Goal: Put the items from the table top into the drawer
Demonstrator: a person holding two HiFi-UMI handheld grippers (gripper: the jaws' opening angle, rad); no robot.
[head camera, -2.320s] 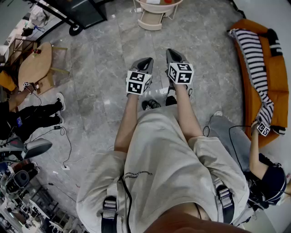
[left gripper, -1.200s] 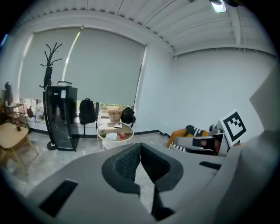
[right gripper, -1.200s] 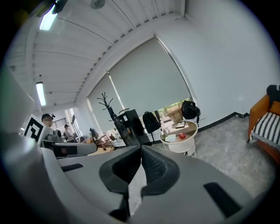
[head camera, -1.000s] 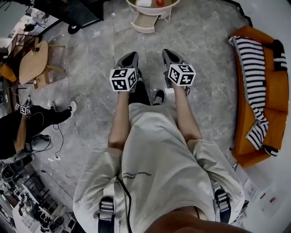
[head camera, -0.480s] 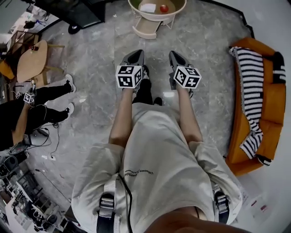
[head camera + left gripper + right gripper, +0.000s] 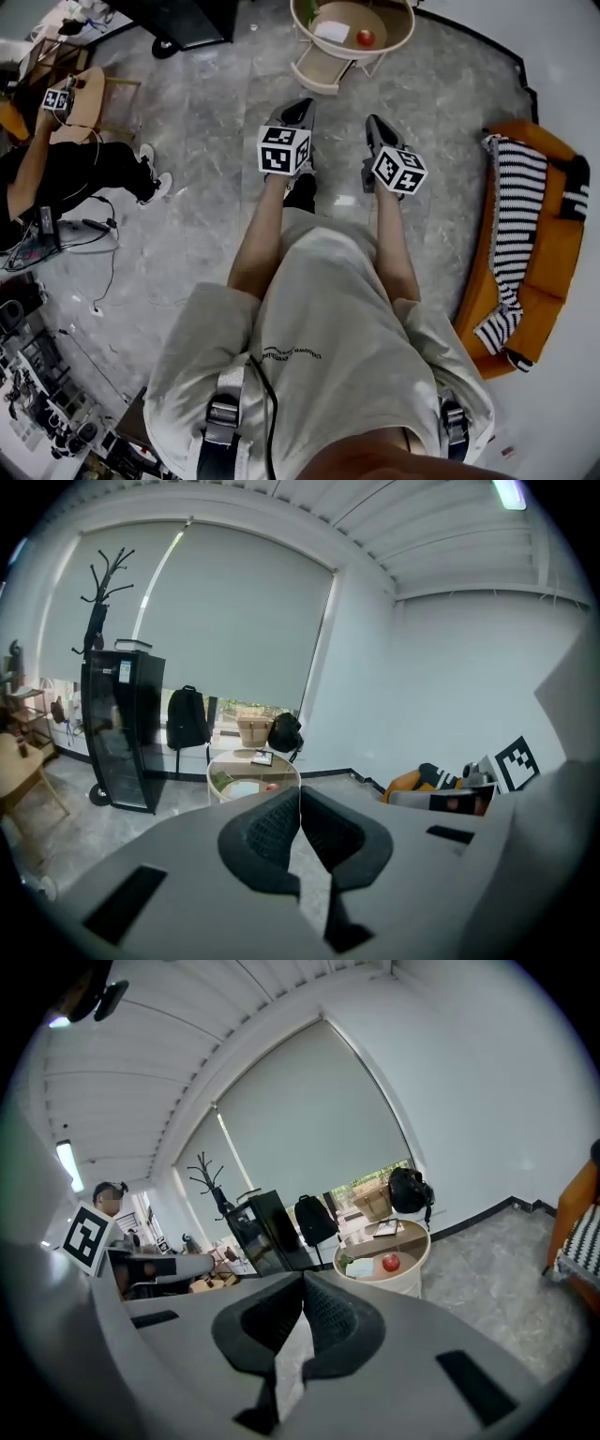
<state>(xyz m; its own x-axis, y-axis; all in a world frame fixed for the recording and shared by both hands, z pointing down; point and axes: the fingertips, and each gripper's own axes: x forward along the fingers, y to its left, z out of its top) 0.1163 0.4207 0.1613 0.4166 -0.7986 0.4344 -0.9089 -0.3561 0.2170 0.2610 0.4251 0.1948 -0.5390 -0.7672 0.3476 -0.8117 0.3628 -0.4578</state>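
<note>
**Round tabletop ahead, both claws closed and empty.**
The tabletop [image 6: 380, 17] stands well ahead of the person, its drawer [image 6: 322, 71] pulled open below. The left claw [image 6: 300, 799] and right claw [image 6: 302, 1283] are each pressed together on nothing. The white card [image 6: 331, 31] and red apple [image 6: 366, 37] lie on top. Likely risk: a claw arriving closed would nudge the apple, rolling it off the rim.

Head view, upper centre: cream round bench [image 6: 380, 14] with a tan top, bearing a red round item [image 6: 366, 37], a white card [image 6: 331, 31] and a green item [image 6: 307, 13]; cream drawer [image 6: 323, 73] below it. Floor [image 6: 206, 122]: grey, marbled. Right edge: orange sofa [image 6: 553, 244] under a black-and-white striped throw [image 6: 514, 206]. Centre: left tongs [image 6: 302, 105] and right tongs [image 6: 375, 122], grey with black pads, each bearing a black-and-white square-marker cube.
</note>
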